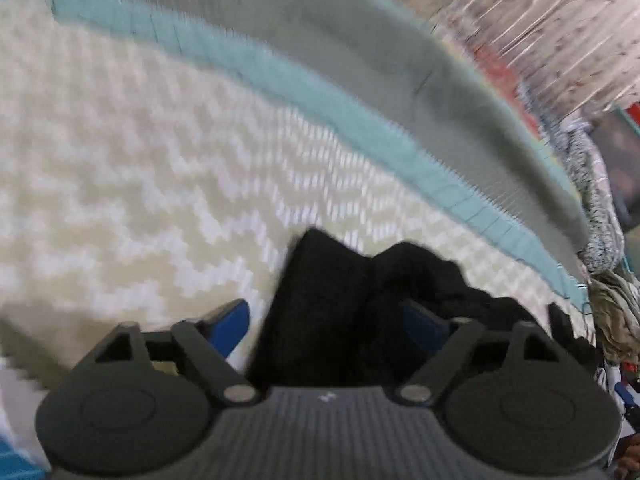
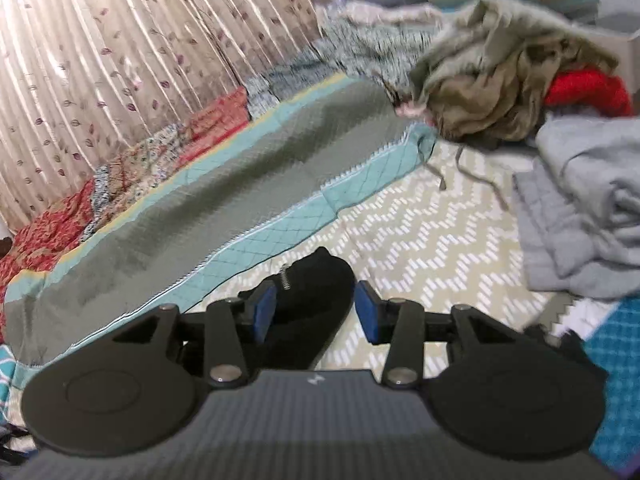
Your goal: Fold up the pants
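Note:
The black pants (image 1: 340,304) lie bunched on the cream zigzag bed cover (image 1: 140,184). In the left wrist view my left gripper (image 1: 324,320) has its blue pads wide apart, with the black cloth filling the gap between them; the right pad is partly hidden by cloth. In the right wrist view a fold of the black pants (image 2: 312,304) sits between the blue pads of my right gripper (image 2: 314,310). The pads stand apart and the cloth touches the left one. A small metal spring shows by the left pad.
A grey quilt with a teal border (image 2: 180,200) lies beyond the pants. A heap of olive, red and grey clothes (image 2: 520,92) sits at the right. A patterned curtain (image 2: 120,40) hangs behind. The left wrist view is blurred.

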Demonstrator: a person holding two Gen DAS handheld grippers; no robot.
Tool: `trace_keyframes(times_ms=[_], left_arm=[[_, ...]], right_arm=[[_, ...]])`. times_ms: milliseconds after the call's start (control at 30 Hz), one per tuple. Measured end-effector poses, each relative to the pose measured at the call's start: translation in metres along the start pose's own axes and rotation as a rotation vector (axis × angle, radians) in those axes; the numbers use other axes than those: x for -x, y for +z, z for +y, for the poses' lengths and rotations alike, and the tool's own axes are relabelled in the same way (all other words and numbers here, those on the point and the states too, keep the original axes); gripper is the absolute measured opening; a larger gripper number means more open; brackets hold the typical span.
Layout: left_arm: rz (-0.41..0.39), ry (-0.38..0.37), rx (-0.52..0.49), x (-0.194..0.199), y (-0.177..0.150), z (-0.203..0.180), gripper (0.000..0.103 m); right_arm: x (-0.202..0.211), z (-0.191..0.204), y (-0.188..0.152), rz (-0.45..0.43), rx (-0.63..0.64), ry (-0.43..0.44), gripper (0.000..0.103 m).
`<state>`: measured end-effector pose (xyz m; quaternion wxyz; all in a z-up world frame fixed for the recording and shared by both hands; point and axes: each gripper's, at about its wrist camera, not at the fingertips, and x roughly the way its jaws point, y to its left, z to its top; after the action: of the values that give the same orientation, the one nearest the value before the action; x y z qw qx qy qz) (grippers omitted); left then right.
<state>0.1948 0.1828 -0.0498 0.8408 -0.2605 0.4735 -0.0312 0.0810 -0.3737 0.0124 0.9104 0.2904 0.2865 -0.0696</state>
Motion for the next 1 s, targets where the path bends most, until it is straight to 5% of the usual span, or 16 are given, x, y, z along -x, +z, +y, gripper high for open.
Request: trace_keyframes(times_ms=[33, 100, 233, 367, 433, 500, 600, 800, 867, 1000], left_arm=[[0.000, 0.002, -0.006, -0.006, -0.005, -0.002, 0.077], [-0.017, 0.027, -0.075, -0.011, -0.012, -0.016, 0.055], [-0.008, 0.011, -0.131, 0.001, -0.020, -0.024, 0.030], [-0.118, -0.002, -0.097, 0.043, -0.020, -0.019, 0.025], [-0.187, -0.012, -0.022, 0.070, -0.011, -0.007, 0.025], [-0.281, -0.009, 0.053, 0.105, -0.005, 0.011, 0.025], [-0.403, -0.038, 0.151, 0.152, -0.006, 0.037, 0.025], [-0.453, -0.080, 0.245, 0.174, -0.022, 0.068, 0.025], [-0.420, -0.079, 0.278, 0.167, -0.031, 0.078, 0.025], [-0.408, -0.100, 0.312, 0.159, -0.045, 0.090, 0.025]], right_arm=[[-0.013, -0.004, 0.003, 0.022, -0.019, -0.005, 0.047], [-0.040, -0.009, 0.007, 0.058, -0.048, -0.029, 0.047], [-0.086, -0.013, 0.013, 0.135, -0.120, -0.055, 0.049], [-0.122, -0.014, 0.016, 0.206, -0.210, -0.052, 0.049], [-0.127, -0.004, 0.019, 0.233, -0.150, -0.086, 0.010], [-0.108, 0.008, 0.027, 0.158, -0.119, -0.091, 0.008], [-0.042, 0.016, 0.048, -0.075, -0.155, -0.013, 0.007], [0.070, 0.007, 0.052, -0.360, -0.157, -0.028, 0.007], [0.084, -0.005, 0.043, -0.374, -0.148, -0.101, 0.008], [0.089, -0.045, 0.006, -0.232, -0.161, -0.239, 0.008]])
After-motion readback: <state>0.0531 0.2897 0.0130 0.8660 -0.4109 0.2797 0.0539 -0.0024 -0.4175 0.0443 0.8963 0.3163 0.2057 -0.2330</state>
